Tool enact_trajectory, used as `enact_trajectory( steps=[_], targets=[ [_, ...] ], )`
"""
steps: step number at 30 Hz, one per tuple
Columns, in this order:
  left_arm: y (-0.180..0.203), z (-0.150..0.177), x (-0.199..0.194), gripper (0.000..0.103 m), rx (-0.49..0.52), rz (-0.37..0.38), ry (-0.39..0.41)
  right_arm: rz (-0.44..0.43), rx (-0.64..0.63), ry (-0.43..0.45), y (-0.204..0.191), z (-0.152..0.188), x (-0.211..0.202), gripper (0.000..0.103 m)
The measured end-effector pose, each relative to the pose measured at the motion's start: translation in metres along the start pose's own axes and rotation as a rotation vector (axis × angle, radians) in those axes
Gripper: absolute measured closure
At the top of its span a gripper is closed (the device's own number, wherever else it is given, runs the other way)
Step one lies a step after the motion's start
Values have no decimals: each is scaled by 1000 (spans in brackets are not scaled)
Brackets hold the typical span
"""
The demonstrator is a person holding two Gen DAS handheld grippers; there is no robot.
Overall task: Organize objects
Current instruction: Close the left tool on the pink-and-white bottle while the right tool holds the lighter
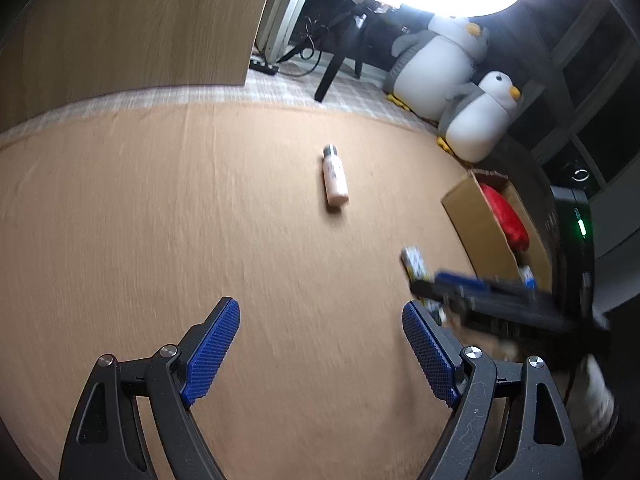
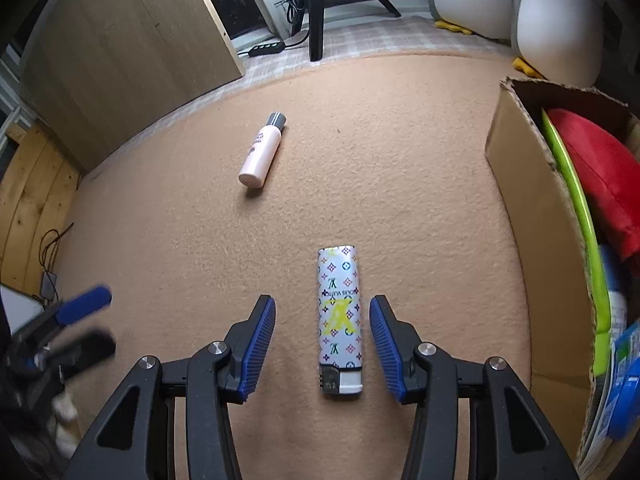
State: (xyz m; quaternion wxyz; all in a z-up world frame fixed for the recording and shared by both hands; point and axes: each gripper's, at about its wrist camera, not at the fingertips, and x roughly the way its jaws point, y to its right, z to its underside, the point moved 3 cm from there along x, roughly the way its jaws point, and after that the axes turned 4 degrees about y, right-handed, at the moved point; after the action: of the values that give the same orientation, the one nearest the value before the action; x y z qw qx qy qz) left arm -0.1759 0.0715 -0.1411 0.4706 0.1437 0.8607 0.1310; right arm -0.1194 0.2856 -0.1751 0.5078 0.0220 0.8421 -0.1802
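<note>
A white lighter (image 2: 340,320) with a coloured monogram print lies flat on the tan carpet, its black and white head toward me. My right gripper (image 2: 322,304) points down over it, open. The lighter sits between the blue pads (image 2: 260,344), nearer the right one, with a gap on both sides. A pale pink bottle (image 2: 260,152) with a grey cap lies on its side farther out. My left gripper (image 1: 320,308) hangs open over bare carpet, with the bottle (image 1: 335,178) ahead and the lighter (image 1: 414,262) to its right. Motion blur smears the right gripper (image 1: 460,284) there.
An open cardboard box (image 2: 528,200) stands to the right, holding a red cushion (image 2: 600,168), a green sheet and blue packets. Two plush penguins (image 1: 436,68) sit behind it. A wooden panel (image 2: 120,52), a chair leg (image 2: 316,12) and a power strip (image 2: 266,49) border the carpet's far edge.
</note>
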Motion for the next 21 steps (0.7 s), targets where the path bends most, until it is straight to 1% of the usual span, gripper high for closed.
enact_trajectory(
  steps=[3,8,13,15,17,21],
  targets=[
    [6,-22,11,17,6,-7,13,10,-15,12,0,5,-4,58],
    [23,-55,42,17,55,-31,10,12,-23,10,3,9,-4,58],
    [31,-77,78,18,78,-71,-6,2,1,12,10,11,-5,58],
    [33,-83,94,21,82,-91,-17,-4,3,12,11,12,-6,58],
    [31,-87,108,30,78,-105,-33,-7,-3,9,11,14,-6,58],
    [31,-92,125,38,79,-120,-54,-12,-9,7,12,16,-6,58]
  ],
)
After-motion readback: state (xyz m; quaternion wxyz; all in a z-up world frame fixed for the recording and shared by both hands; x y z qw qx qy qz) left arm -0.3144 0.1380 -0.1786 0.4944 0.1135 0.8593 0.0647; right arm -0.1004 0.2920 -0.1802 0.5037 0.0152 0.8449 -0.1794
